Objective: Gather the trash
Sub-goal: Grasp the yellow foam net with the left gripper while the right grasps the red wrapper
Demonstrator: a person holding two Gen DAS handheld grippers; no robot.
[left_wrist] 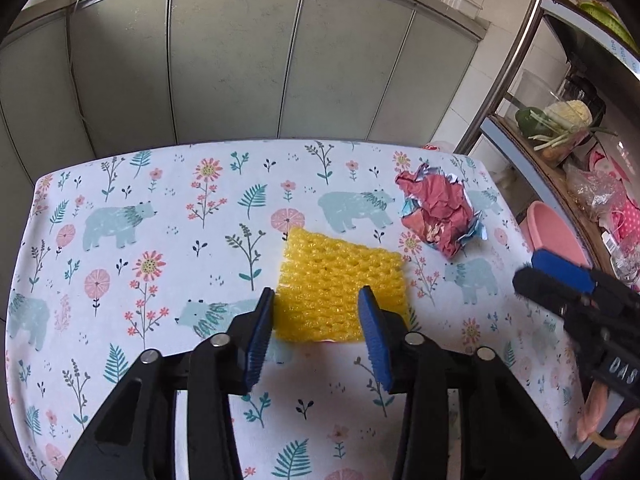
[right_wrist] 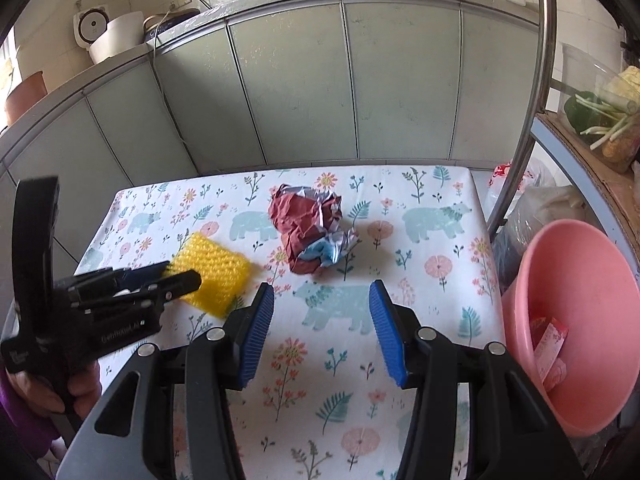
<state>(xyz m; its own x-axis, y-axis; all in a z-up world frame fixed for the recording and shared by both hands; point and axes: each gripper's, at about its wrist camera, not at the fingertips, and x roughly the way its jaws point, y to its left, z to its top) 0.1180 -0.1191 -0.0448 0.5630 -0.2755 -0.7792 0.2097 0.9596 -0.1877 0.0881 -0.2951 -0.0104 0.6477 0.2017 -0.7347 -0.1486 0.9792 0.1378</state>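
Note:
A yellow foam fruit net [left_wrist: 340, 288] lies flat on the patterned tablecloth. My left gripper [left_wrist: 318, 300] is open, its blue fingers on either side of the net's near part. A crumpled red and silver wrapper [left_wrist: 436, 212] lies further right. In the right wrist view the wrapper [right_wrist: 310, 232] is ahead of my open, empty right gripper [right_wrist: 322, 292], and the net [right_wrist: 216, 270] is at the left with the left gripper [right_wrist: 176, 278] at it. A pink basin [right_wrist: 580, 320] at the right holds a red packet [right_wrist: 550, 350].
The table [right_wrist: 400, 360] is small, with grey cabinet doors [right_wrist: 300, 88] just behind it. A metal rack [left_wrist: 516, 52] with vegetables and bags stands at the right, beside the pink basin [left_wrist: 554, 232].

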